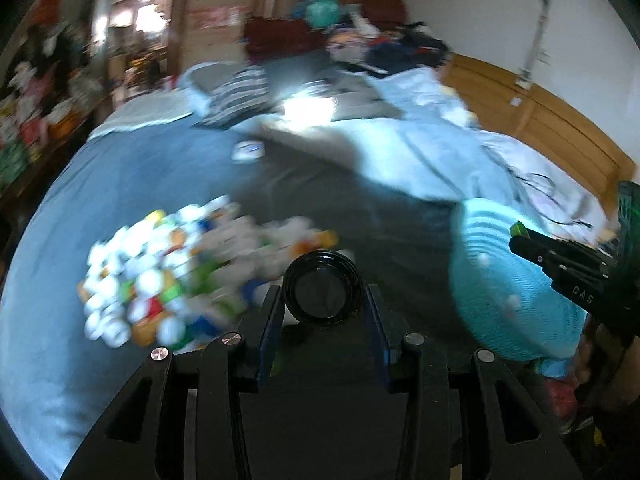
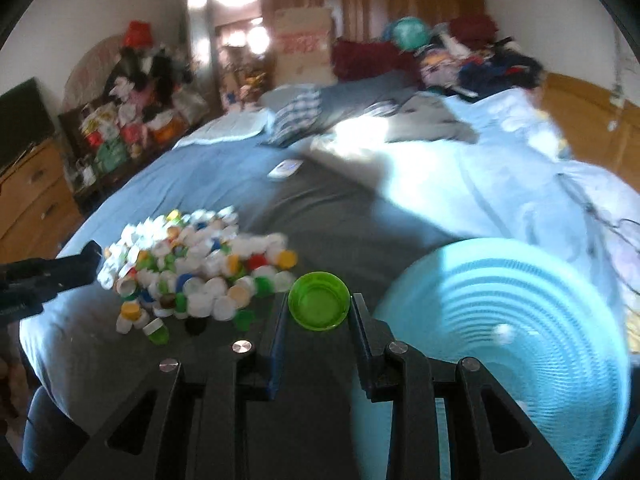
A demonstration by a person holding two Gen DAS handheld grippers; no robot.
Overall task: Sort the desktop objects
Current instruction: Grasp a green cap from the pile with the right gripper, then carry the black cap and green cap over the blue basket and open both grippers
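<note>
Bottle caps (image 2: 192, 268) lie heaped on the bed (image 2: 360, 224), left of frame. My right fingers (image 2: 319, 307) grip a green cap (image 2: 319, 306), my left fingers (image 1: 324, 292) a black cap (image 1: 323, 289), both carried toward the blue basket (image 2: 520, 336) for sorting.

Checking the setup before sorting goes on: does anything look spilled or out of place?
Nothing looks spilled. The caps lie in one heap on the bed, the basket beside it. Each gripper holds one cap: black in left, green in right.

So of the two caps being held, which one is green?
The green cap sits in the right gripper, open side toward the camera. The left gripper holds a black cap instead; the pile of caps lies loose.
</note>
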